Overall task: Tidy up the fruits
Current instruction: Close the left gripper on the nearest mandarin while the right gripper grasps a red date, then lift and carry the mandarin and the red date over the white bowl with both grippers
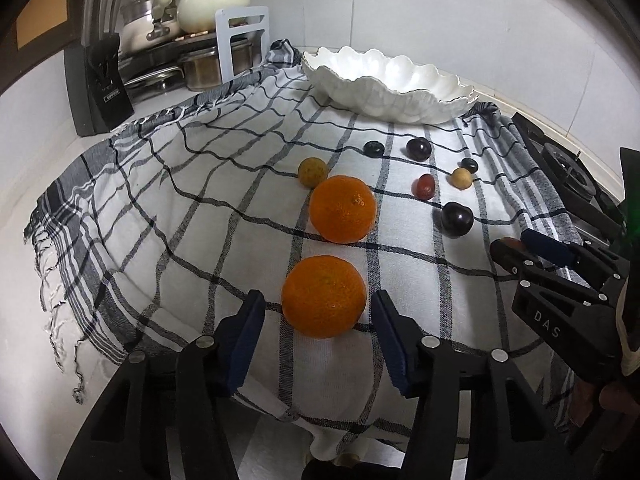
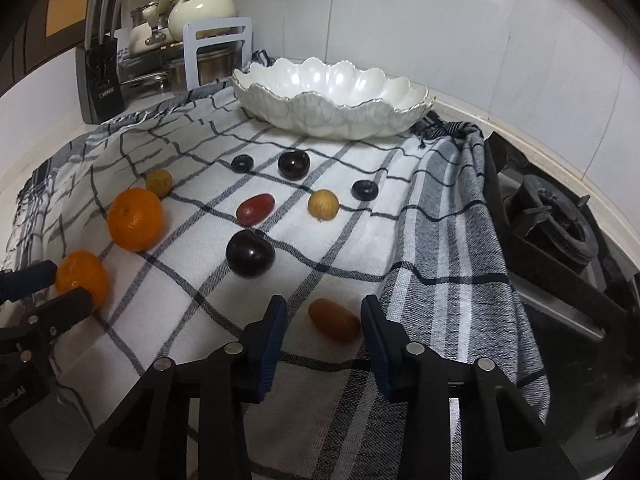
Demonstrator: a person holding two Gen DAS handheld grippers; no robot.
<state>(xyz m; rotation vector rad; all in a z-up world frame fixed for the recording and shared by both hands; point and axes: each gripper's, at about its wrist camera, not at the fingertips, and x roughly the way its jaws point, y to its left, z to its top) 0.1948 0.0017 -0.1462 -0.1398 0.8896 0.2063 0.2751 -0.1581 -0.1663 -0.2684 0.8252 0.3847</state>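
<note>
Nearest the left wrist camera, the left gripper [image 1: 318,320] straddles the near orange [image 1: 324,297], one blue pad on each side. A thin gap shows on both sides, so the pads are not pressing and nothing is held. That orange is round, with no clear long axis; its stem dimple faces up.

Across on the right, the right gripper [image 2: 323,322] brackets a small kumquat [image 2: 334,319] lying on the cloth [image 2: 420,216]. Its long axis runs from far-left to near-right, slanted across the gap between the fingers. Its right end sits just beside the right pad, and whether they touch cannot be told; the left pad stands clear. It is not gripped.

Beyond the near orange lies a second orange [image 1: 343,209], with a dull yellow-brown fruit [image 1: 313,172] just behind it. To the right sit a dark plum [image 2: 250,253], a red oval grape [image 2: 255,209] lying crosswise, a pale round fruit [image 2: 323,204], a second dark plum [image 2: 293,164] and two small dark berries [image 2: 242,163].

A scalloped white bowl [image 2: 332,112] stands at the far edge of the cloth, holding no fruit. A knife block [image 1: 96,80] and a pot rack [image 1: 192,56] fill the far-left corner. A stove burner [image 2: 556,220] lies at the right, partly cut off by the dark fisheye rim. In the left view, the kumquat is mostly hidden behind the right gripper's fingers.
</note>
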